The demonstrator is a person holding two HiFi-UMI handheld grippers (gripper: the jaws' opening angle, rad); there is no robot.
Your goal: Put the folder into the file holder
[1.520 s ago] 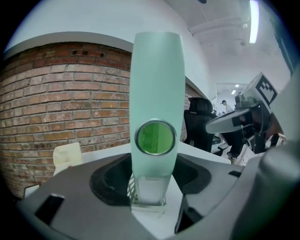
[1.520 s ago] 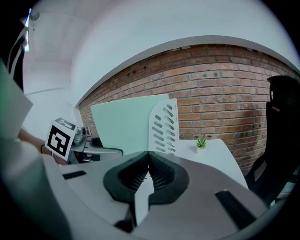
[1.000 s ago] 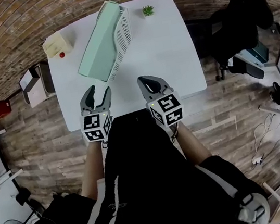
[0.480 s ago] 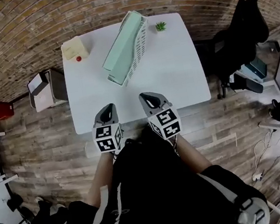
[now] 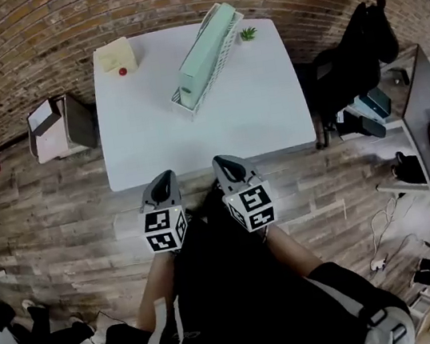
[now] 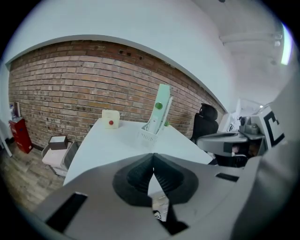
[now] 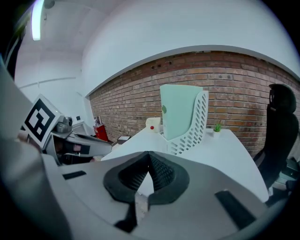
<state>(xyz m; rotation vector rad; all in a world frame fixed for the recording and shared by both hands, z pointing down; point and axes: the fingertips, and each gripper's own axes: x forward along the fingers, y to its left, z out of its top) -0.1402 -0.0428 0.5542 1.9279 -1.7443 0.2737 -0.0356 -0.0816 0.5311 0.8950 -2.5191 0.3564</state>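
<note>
- Brick wall (image 5: 33,42) runs behind a white worktop (image 5: 254,112), which stands on a wooden plank floor (image 5: 61,224).
- A white file holder (image 5: 217,57) with latticed sides stands on the far half of the worktop, set at an angle to its edges.
- The mint-green folder (image 5: 203,47) is inside the file holder. It stands upright on its edge and rises above the holder's rim.
- A cream box (image 5: 114,56) sits near the far left corner of the worktop, with a small red thing just beside its front.
- A small potted plant (image 5: 248,34) stands near the far right corner, just beside the file holder but apart from it.
- The left gripper (image 5: 162,177) hangs at the near edge of the worktop, well apart from the file holder. Its jaws are clenched tip to tip with nothing between them.
- The right gripper (image 5: 222,161) hangs beside it at the same edge. Its jaws are likewise pressed together and hold nothing.
- A black office chair (image 5: 352,64) stands off the right side of the worktop.
- A pale box (image 5: 50,128) lies on the floor to the left of the worktop.
</note>
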